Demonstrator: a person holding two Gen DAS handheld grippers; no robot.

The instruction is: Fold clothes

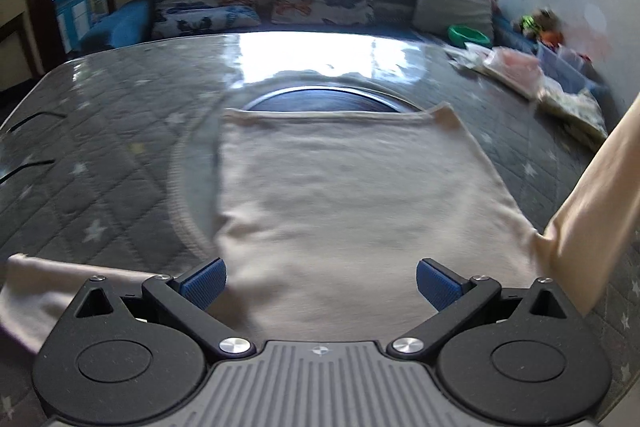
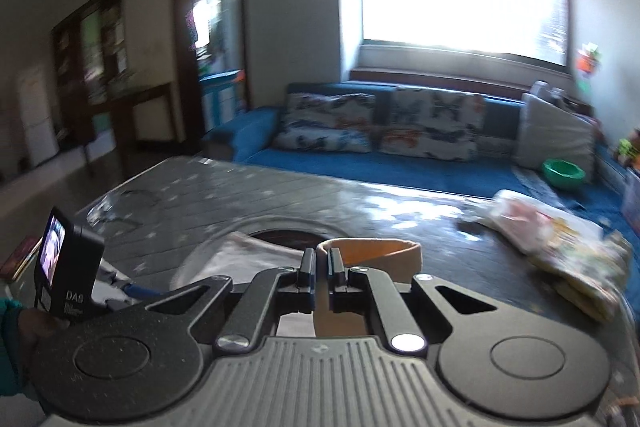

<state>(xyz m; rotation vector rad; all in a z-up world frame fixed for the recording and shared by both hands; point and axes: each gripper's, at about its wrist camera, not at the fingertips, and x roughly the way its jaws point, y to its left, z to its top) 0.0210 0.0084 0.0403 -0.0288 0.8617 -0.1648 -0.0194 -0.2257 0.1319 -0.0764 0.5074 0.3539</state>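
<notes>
Right gripper (image 2: 319, 269) clamped on shirt (image 1: 352, 195) sleeve, left gripper (image 1: 320, 285) spread wide w/ nothing; imo lay sleeve flat across, no bunching.

Left tongs (image 1: 320, 283): black linkage arms, ribbed blue pads (image 1: 204, 285), silver pivot screws, grey ribbed base; right tongs (image 2: 319, 269): same black arms, narrow dark fingers; small camera body marked "DAS" with lit screen; teal sleeve (image 2: 10, 343), dark hand.

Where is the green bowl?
The green bowl is on the blue sofa at the far right of both views, in front of the grey cushion and past the table.
</notes>
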